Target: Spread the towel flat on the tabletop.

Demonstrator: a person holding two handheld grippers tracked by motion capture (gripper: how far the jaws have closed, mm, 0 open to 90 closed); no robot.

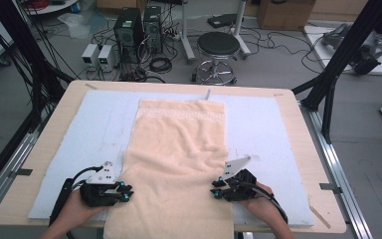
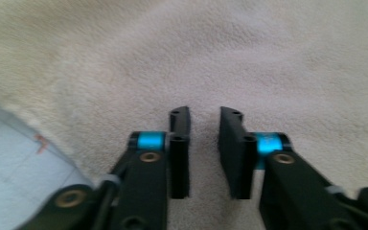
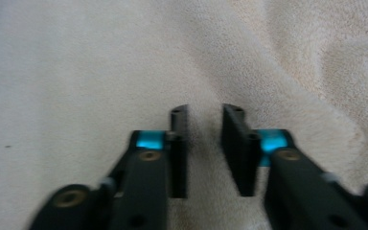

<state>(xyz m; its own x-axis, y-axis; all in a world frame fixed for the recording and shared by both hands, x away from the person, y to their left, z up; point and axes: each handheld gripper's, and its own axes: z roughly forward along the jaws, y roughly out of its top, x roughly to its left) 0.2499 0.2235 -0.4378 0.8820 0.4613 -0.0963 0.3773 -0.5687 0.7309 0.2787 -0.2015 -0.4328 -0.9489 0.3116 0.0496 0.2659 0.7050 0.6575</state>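
Peach towel (image 1: pixel 179 159) spread lengthwise down the centre of the frame over a pale mat (image 1: pixel 258 124), left gripper (image 1: pixel 124 191) at its lower-left edge and right gripper (image 1: pixel 215 191) at its lower-right edge, both with jaws slightly parted, grasping nothing.
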